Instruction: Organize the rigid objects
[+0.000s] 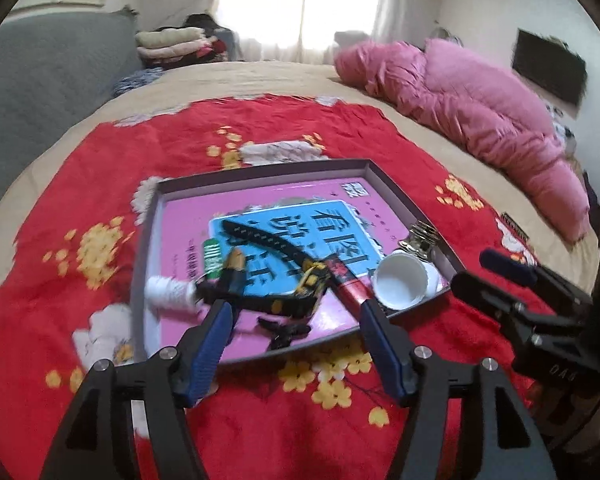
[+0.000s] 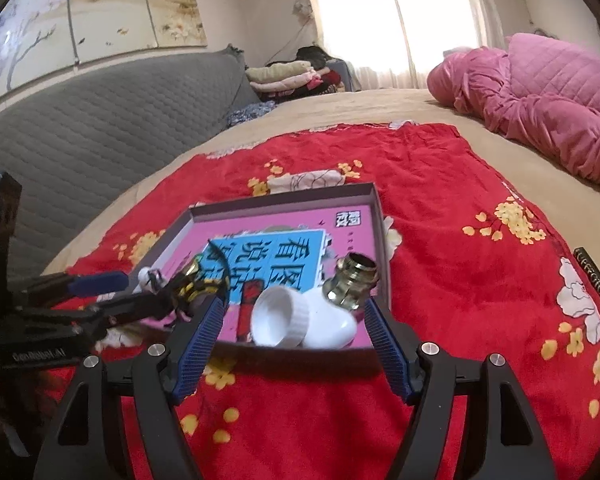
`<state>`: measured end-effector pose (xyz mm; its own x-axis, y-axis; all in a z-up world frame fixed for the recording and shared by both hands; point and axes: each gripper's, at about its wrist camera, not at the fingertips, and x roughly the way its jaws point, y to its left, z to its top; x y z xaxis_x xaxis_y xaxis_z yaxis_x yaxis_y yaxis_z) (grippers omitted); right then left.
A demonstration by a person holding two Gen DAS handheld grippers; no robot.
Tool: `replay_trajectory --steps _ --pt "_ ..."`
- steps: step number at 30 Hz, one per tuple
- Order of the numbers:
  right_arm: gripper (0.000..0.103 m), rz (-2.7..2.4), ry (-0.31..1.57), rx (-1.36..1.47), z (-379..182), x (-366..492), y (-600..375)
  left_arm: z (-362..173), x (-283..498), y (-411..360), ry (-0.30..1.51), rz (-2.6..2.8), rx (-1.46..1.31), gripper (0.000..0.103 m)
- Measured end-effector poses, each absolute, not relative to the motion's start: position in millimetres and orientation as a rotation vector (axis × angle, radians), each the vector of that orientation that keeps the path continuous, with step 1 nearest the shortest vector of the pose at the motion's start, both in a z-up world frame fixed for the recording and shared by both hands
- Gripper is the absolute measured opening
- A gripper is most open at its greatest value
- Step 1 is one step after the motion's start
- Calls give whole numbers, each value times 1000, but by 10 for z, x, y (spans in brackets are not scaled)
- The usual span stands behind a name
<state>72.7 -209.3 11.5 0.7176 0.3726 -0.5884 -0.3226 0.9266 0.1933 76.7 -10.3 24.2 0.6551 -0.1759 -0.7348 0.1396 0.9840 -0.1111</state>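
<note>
You hold two grippers over a red blanket (image 1: pixel 260 420) with yellow flowers, and the shallow box (image 1: pixel 260 166) sits on it, right in front of you. Your left gripper (image 1: pixel 296 300) has its jaws wide apart and nothing sits between them. Your right gripper (image 2: pixel 296 312) has its jaws wide apart too, and its blue pads do not press on anything. So both hands are empty. Most of the hard things look like they are in the box by now. The white pipe elbow (image 2: pixel 300 316) lies at the near edge, touching the shiny brass fitting (image 2: pixel 352 280) beside it. The toy sword (image 1: pixel 300 252) with the red handle lies across the blue book (image 1: pixel 300 236). A white spool (image 1: pixel 172 292) sits at the near left corner, and a small black clip (image 1: pixel 284 328) lies by the near wall. It looks like you just need to check the pile and look for what is left outside. One dark little bar (image 2: pixel 592 276) lies on the blanket, well away to the right of the box. If it belongs in the box, go for it with your right gripper. Keep the jaws wide until they sit on both sides of it, then squeeze. Lift your hands clear of the box wall so you do not bump it. The blanket is soft, so press down gently.
</note>
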Motion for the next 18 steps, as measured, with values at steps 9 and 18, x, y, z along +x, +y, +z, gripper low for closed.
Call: replay_trajectory --steps 9,18 --pt "74 360 689 29 139 444 -1954 280 528 124 802 -70 -77 66" --pt "74 373 690 -3 248 217 -1747 235 295 141 842 -24 -85 66"
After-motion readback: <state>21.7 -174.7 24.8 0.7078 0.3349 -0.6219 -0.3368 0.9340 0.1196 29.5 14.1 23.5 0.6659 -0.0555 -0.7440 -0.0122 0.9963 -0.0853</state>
